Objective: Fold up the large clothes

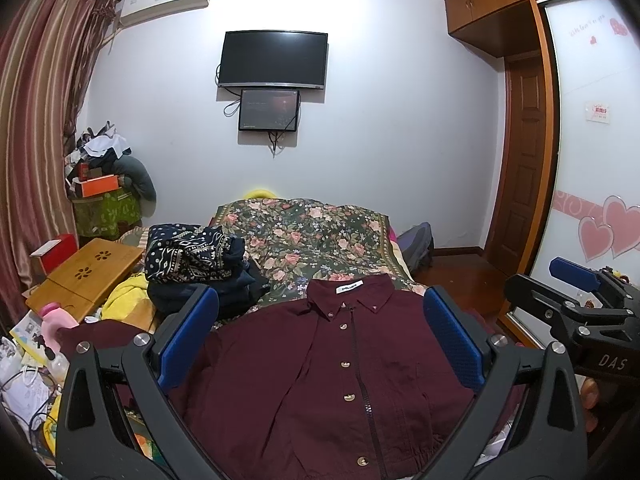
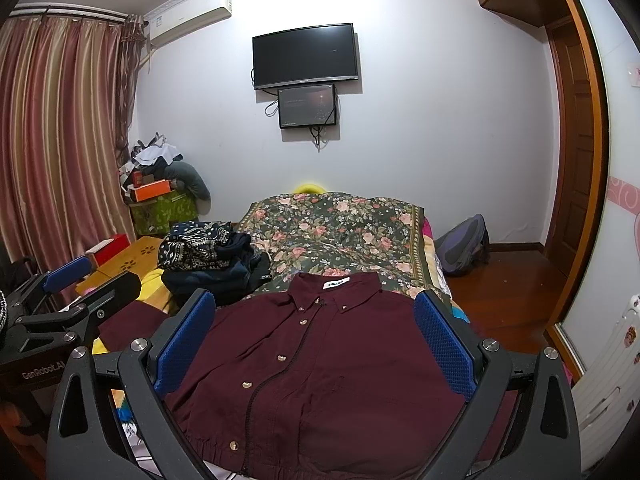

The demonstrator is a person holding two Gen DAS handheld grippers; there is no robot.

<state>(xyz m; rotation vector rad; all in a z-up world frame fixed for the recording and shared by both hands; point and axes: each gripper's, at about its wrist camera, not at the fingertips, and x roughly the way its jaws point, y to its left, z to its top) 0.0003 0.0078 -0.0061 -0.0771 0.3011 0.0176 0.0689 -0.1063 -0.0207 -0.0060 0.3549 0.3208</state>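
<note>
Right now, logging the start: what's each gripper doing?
Left gripper: open, holding nothing, above the maroon button-up shirt.
Right gripper: open, empty too.

Beyond the fingers, a floral quilt [image 1: 316, 236] covers the bed. A pile of dark clothes [image 1: 196, 268] sits past the left finger, beside a wooden tray [image 1: 86, 272]. A television [image 1: 274, 60] hangs straight ahead; a backpack [image 2: 464, 248] rests far right.

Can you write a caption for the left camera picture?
Open left gripper above a maroon shirt spread buttoned on the bed, ready for folding.
</note>
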